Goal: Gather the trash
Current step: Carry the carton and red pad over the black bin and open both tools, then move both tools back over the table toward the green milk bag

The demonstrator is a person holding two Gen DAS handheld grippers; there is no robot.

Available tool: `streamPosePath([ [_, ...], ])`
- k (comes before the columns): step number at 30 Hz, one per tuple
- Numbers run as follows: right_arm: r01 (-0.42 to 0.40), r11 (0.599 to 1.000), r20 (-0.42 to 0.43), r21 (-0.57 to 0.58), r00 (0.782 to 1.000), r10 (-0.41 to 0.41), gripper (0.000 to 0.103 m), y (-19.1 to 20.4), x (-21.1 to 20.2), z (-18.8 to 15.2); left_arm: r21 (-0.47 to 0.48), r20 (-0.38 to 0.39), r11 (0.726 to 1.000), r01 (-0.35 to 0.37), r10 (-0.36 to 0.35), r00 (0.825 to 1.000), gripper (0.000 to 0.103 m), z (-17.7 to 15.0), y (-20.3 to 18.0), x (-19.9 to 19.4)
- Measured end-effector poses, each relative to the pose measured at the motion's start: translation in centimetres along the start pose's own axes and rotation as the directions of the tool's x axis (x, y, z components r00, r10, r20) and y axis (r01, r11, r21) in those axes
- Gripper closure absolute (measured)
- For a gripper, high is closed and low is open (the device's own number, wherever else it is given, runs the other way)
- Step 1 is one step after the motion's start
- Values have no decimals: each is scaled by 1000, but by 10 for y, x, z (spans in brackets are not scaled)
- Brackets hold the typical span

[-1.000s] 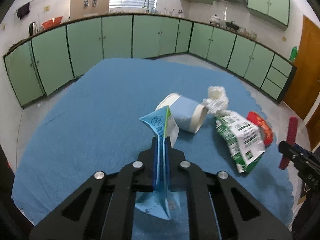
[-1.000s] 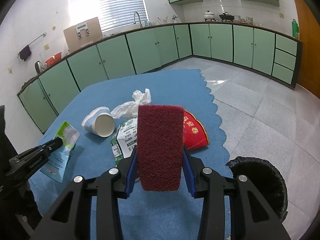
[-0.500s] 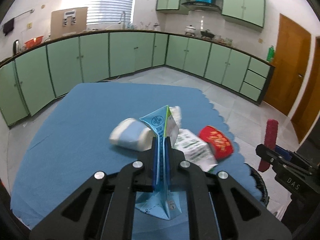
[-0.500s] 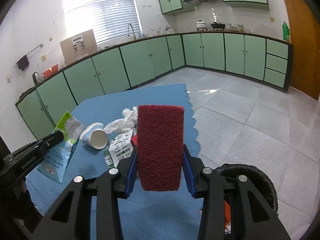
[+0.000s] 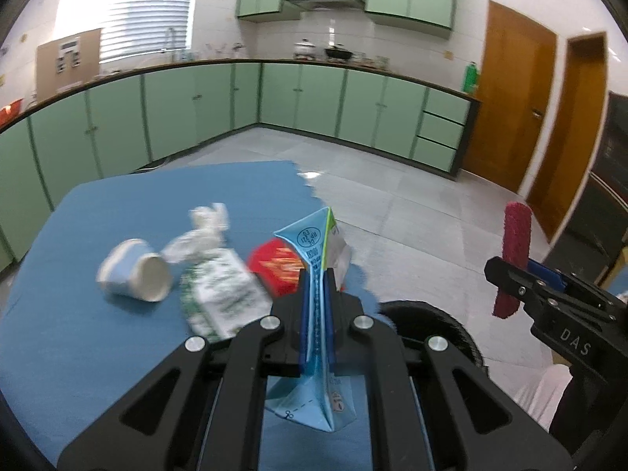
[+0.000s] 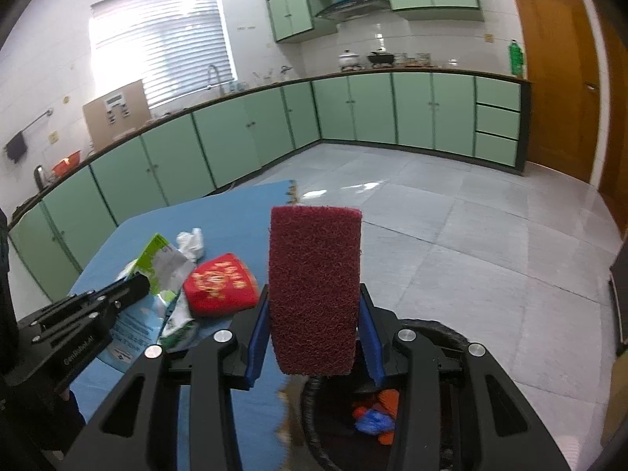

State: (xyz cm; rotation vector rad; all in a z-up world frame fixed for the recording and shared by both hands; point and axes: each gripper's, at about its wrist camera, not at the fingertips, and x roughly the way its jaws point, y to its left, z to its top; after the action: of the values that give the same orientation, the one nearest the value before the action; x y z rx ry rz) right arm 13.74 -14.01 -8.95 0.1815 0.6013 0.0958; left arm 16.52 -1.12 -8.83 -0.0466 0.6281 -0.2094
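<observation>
On the tabletop edge: a blue cloth (image 5: 117, 353) covers the tabletop, with the trash bunched near its scalloped right-hand border.
Left tongs: the left tongs (image 5: 316, 314) are pressed together on a flattened light-blue carton (image 5: 310, 243), which stands up between the pads and hangs out below them.
Right tongs: the right tongs (image 6: 314, 333) are pinching a dark red scouring pad (image 6: 314, 290), held upright, its top well above the blue pads.
Bin: a black-lined trash bin (image 6: 451, 337) sits on the floor just beside the cloth's edge, under the right tongs; orange and blue scraps (image 6: 373, 416) lie inside it.
Trash on the cloth: a white paper cup (image 5: 135, 276) lies on its side, mouth toward the camera; next to it a crumpled white wrapper (image 5: 200, 227); a green-and-white carton (image 5: 223, 298) lies flat, just beside a red packet (image 5: 276, 267).
Right-wrist view: the red packet shows gold print, with the left tongs and their carton just to its left.
Surroundings: green cabinets (image 6: 235, 145) run along the walls, a window with blinds (image 6: 161, 43) is bright, wooden doors (image 5: 518, 94) stand at right.
Sharpness: the left-wrist view is blurred across the trash.
</observation>
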Motion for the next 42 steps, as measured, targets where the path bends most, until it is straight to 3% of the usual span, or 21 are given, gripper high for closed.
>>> streamPosePath([
  [12, 136, 989, 5, 61, 991, -136, 62, -68, -15, -10, 93, -33, 982, 164, -162, 986, 97, -11, -84, 39],
  [19, 187, 978, -42, 89, 982, -184, 62, -102, -3, -26, 102, -75, 967, 234, -228, 971, 97, -21, -117, 69],
  [32, 225, 968, -145, 112, 967, -208, 61, -133, 33, -41, 78, -192, 961, 265, -247, 950, 92, -33, -134, 116],
  [34, 222, 967, -163, 121, 966, -201, 55, -135, 39, -42, 70, -196, 960, 270, -252, 948, 78, -31, -135, 118],
  [35, 224, 966, -167, 126, 965, -202, 48, -136, 41, -42, 66, -191, 960, 271, -255, 948, 75, -30, -133, 118],
  [37, 230, 965, -172, 126, 963, -207, 44, -137, 42, -43, 57, -185, 960, 274, -259, 948, 70, -27, -132, 117],
  [39, 246, 962, -174, 118, 959, -224, 30, -136, 43, -43, 45, -174, 961, 272, -260, 950, 64, -24, -128, 116],
  [41, 248, 962, -177, 115, 958, -226, 27, -135, 42, -42, 36, -166, 963, 266, -257, 952, 63, -20, -123, 113],
  [42, 252, 961, -179, 113, 957, -230, 20, -134, 41, -41, 32, -164, 964, 264, -255, 953, 60, -18, -120, 112],
])
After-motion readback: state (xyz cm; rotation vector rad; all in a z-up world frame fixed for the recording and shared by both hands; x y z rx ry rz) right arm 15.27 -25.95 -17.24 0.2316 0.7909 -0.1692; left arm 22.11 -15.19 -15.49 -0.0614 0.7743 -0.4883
